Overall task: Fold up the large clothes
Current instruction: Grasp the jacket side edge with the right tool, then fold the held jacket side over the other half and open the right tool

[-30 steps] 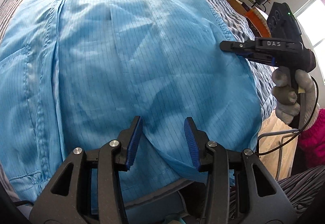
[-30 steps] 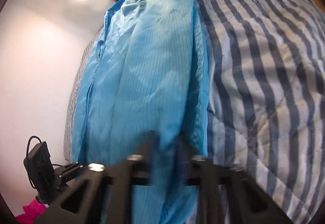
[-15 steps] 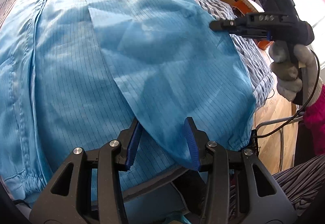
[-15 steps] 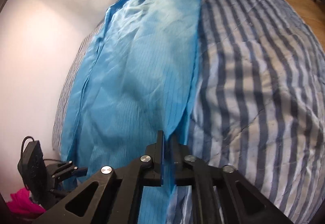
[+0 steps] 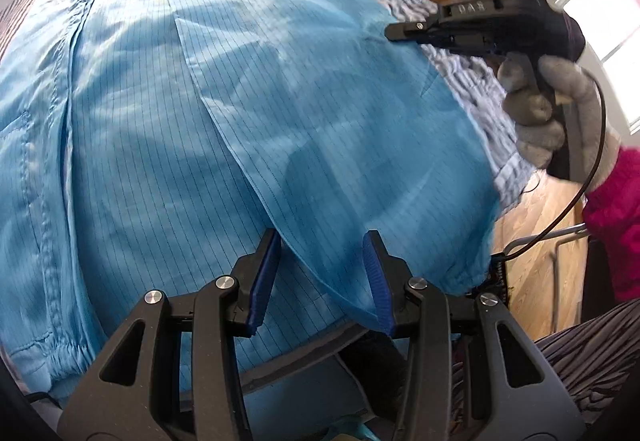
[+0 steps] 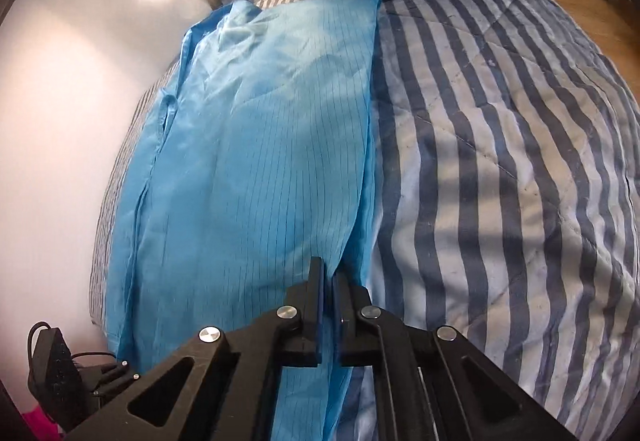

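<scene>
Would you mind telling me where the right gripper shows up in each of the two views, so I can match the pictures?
Left wrist view: the right gripper reaches in from the upper right, held by a gloved hand, its tip at the blue garment's right edge.
Right wrist view: it fills the bottom centre, fingers shut on that garment's edge.
Shared landmark: the striped bedcover beside the garment's right edge.

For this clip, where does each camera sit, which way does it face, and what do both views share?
Left wrist: sits on the left gripper, angled down over the blue garment; shows its open jaws around a fabric fold, plus the gloved hand on the right gripper.
Right wrist: sits on the right gripper, angled down along the garment's edge and the striped bedcover; jaws shut on cloth.
Shared: garment, bedcover, each other's gripper.
</scene>
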`<state>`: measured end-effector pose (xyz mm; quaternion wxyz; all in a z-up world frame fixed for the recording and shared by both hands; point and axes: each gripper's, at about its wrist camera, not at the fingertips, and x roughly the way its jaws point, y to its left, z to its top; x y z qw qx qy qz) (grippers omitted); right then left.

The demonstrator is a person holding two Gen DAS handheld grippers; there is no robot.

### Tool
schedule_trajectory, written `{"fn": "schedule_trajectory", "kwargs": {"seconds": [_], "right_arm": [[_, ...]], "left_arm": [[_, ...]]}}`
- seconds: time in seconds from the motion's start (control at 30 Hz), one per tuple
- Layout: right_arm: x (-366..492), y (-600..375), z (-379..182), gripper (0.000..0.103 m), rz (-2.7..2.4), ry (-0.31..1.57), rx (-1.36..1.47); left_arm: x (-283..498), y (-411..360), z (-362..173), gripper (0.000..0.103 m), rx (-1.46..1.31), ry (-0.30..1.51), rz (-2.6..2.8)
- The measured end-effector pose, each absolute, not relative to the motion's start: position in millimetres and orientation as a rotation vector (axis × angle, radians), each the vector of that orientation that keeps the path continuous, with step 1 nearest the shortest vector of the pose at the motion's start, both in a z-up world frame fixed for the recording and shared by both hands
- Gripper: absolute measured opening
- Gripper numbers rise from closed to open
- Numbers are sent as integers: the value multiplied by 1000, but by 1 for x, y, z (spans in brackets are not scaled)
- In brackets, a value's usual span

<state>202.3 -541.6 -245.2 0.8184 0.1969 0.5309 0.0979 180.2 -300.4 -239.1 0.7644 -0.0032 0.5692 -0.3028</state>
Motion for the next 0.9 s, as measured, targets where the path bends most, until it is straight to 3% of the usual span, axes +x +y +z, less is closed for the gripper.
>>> {"fn": "schedule_trajectory", "kwargs": {"seconds": [0.07,0.1,0.27,0.47,0.5,0.67,0.9], "right_arm": [[189,-547,-239,38,193,1106,422],[179,-550,-236,42,188,1080,429],[131,-561,-244,48,238,1065,548],[90,-551,-267,47,386,1072,700],[87,-549,-270,47,401,1076,713],[84,-531,-277,6,426,1097,714],[94,-503,-233,2,363,1124,516]], "left_arm": [[180,-294,-230,42,-23,1210,-666],[180,-291,-224,42,-21,1187,-658],[188,-277,-208,42,-85,1126,-619],[184,-292,-215,42,-75,1149,-655],[183,-295,-218,42,-61,1154,-656],[181,-315,-246,42,52,1200,-629],[179,-305,-226,42,-15,1154,-634]]}}
